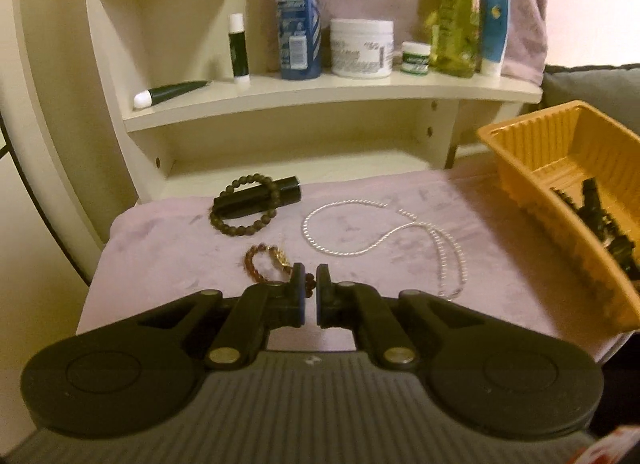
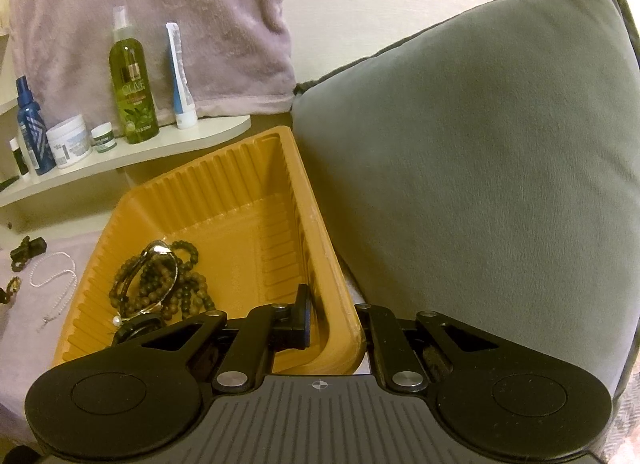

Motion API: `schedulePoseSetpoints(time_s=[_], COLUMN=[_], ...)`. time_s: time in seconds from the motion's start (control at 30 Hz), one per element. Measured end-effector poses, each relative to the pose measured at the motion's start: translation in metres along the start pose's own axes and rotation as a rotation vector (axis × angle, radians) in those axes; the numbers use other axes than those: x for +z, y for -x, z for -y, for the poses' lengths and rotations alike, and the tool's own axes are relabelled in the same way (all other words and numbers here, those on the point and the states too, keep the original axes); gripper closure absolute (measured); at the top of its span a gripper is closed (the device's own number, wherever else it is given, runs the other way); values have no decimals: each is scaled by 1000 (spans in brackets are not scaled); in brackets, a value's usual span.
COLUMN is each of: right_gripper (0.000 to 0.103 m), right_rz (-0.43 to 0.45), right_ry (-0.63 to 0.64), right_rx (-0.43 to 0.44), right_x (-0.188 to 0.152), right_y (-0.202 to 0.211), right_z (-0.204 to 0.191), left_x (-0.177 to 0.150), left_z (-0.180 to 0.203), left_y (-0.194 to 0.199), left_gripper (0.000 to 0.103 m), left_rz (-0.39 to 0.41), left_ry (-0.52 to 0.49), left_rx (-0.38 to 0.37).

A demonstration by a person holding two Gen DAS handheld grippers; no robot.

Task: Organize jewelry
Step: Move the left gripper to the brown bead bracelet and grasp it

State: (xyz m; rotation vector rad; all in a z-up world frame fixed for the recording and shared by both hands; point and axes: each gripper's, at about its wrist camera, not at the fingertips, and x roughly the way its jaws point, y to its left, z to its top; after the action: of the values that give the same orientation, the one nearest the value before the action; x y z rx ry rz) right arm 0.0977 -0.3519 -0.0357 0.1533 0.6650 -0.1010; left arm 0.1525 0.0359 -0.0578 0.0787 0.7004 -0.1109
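Observation:
My left gripper is shut on a small amber bead bracelet that rests on the pink cloth. A silver chain necklace lies to its right. A dark bead bracelet circles a black tube farther back. My right gripper is shut on the near right wall of the orange tray, one finger inside and one outside. Several dark bead strands lie in the tray. The tray also shows at the right of the left wrist view.
A cream shelf behind the cloth holds bottles, jars and tubes. A grey cushion presses against the tray's right side. A pink towel hangs on the wall behind the shelf.

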Motion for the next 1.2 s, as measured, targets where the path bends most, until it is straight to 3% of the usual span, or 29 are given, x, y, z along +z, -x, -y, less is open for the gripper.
schedulePoseSetpoints(time_s=[0.6, 0.93, 1.2], right_gripper=[94, 94, 94], right_rz=[9, 13, 15], right_ry=[-12, -23, -30], right_rx=[7, 15, 19], right_x=[0, 0, 1], right_y=[6, 7, 7], right_z=[-1, 0, 0], left_x=[48, 68, 81], left_z=[23, 48, 84], left_y=[37, 46, 53], left_gripper=[99, 99, 99], left_rz=[87, 113, 127], left_ry=[38, 7, -23], left_rx=[-86, -138, -239])
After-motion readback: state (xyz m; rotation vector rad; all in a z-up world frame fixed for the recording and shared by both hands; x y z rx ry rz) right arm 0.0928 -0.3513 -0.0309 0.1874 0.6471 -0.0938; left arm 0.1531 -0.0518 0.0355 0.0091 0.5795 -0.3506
